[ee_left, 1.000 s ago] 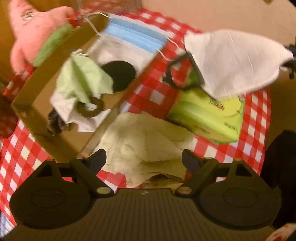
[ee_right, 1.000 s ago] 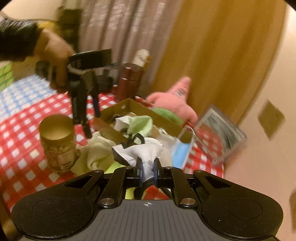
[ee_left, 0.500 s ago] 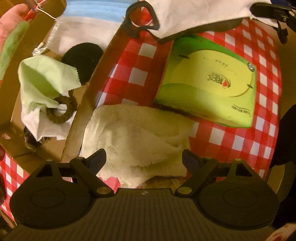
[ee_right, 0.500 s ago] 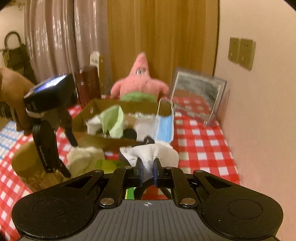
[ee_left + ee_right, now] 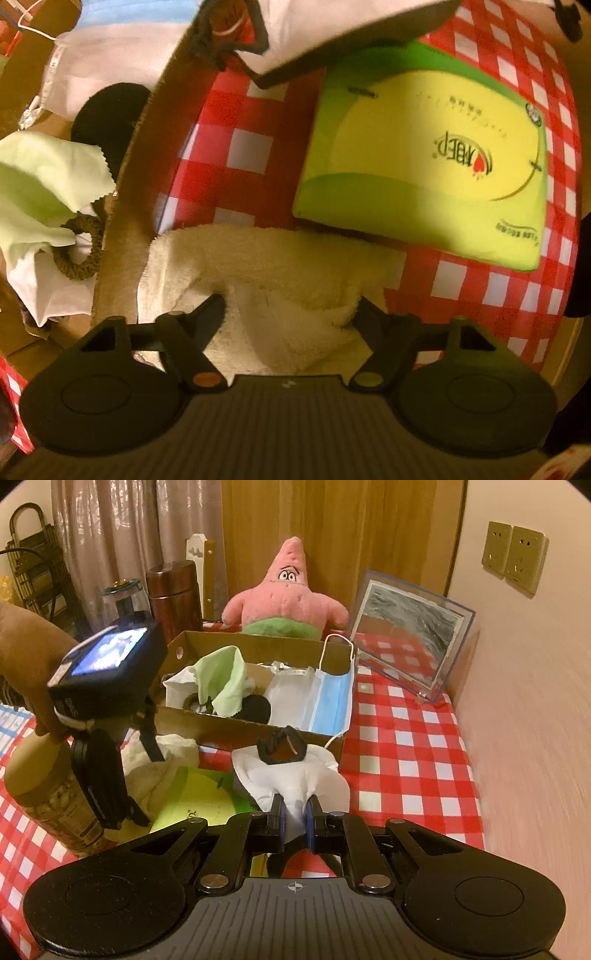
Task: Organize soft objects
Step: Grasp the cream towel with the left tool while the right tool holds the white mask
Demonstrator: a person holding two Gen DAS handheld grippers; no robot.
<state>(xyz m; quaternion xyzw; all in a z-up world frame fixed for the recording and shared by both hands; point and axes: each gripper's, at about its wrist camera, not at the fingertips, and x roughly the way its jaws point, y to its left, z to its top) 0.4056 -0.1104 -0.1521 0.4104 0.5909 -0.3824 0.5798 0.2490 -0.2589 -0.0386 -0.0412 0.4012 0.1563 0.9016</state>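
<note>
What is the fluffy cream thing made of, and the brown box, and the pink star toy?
The cream towel looks like terry cloth: nubby, looped pile that slumps in soft folds. The brown box looks like plain cardboard: matte, thin-walled, with a raw cut edge. The pink star plush seems to be fuzzy fleece over stuffing, rounded and matte with stitched eyes.

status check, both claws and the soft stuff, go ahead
Left claw open, fingers pressed into cream towel. Right claw shut on white cloth, short of cardboard box. Green packet beside towel.
</note>
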